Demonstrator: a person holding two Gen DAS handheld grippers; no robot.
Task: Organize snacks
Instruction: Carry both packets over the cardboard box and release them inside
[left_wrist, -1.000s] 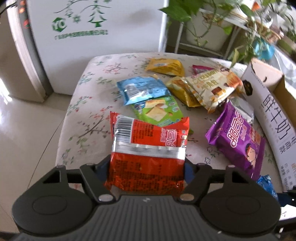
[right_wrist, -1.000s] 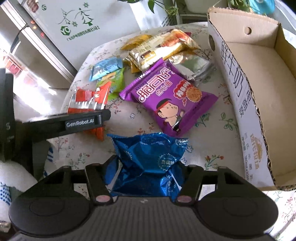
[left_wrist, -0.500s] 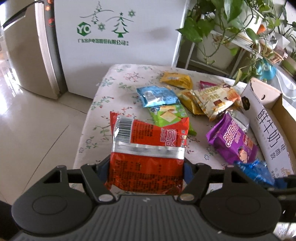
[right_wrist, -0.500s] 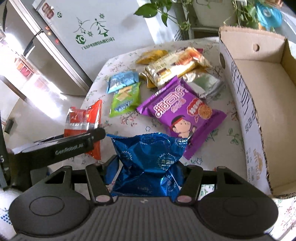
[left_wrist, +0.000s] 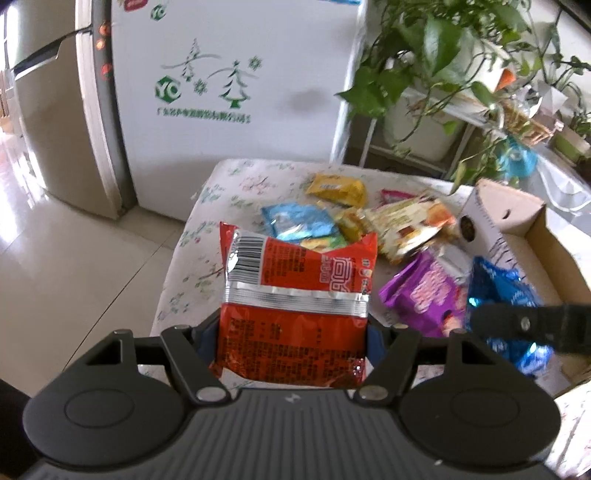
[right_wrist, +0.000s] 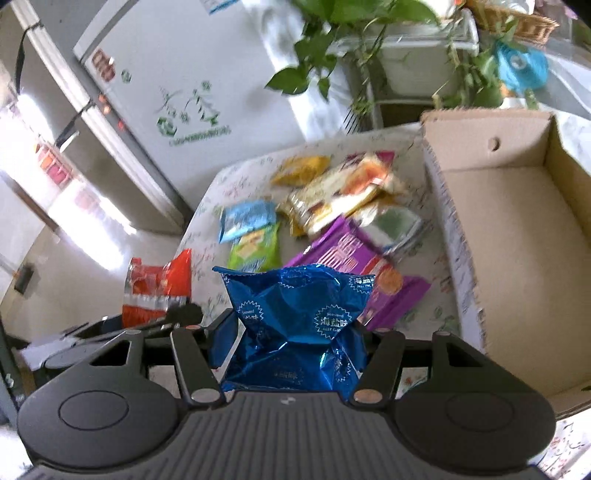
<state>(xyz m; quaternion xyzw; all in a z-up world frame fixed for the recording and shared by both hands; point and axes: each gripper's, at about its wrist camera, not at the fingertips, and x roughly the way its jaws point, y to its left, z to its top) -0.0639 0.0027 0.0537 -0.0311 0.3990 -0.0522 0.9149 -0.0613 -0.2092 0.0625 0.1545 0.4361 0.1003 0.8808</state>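
In our left gripper (left_wrist: 291, 328) we hold a red snack packet (left_wrist: 295, 295): the fingers are closed on its lower sides, part-way open to the packet's width, and the packet stands upright between them, barcode at its upper left, lifted clear of the counter (left_wrist: 221, 184). In our right gripper (right_wrist: 295, 343) we hold a crinkled blue foil packet (right_wrist: 295, 317), its fingers pressed in on the lower half in the same way, also raised off the counter.

From the right wrist view the red packet shows to the left of the blue one, near the counter's left edge. From the left wrist view the blue packet sits at the right, in front of the cardboard box (right_wrist: 517, 229).

The box stands open along the counter's right edge, its floor bare. Loose on the floral cloth lie the other snacks: a purple packet (right_wrist: 354, 254) nearest the box, a green packet (right_wrist: 255, 247) and a light blue packet (right_wrist: 247, 218) toward the left edge, a yellow packet (right_wrist: 301, 170) near the far edge, and a long cream-and-orange packet (right_wrist: 343, 192) overlapping others mid-counter.
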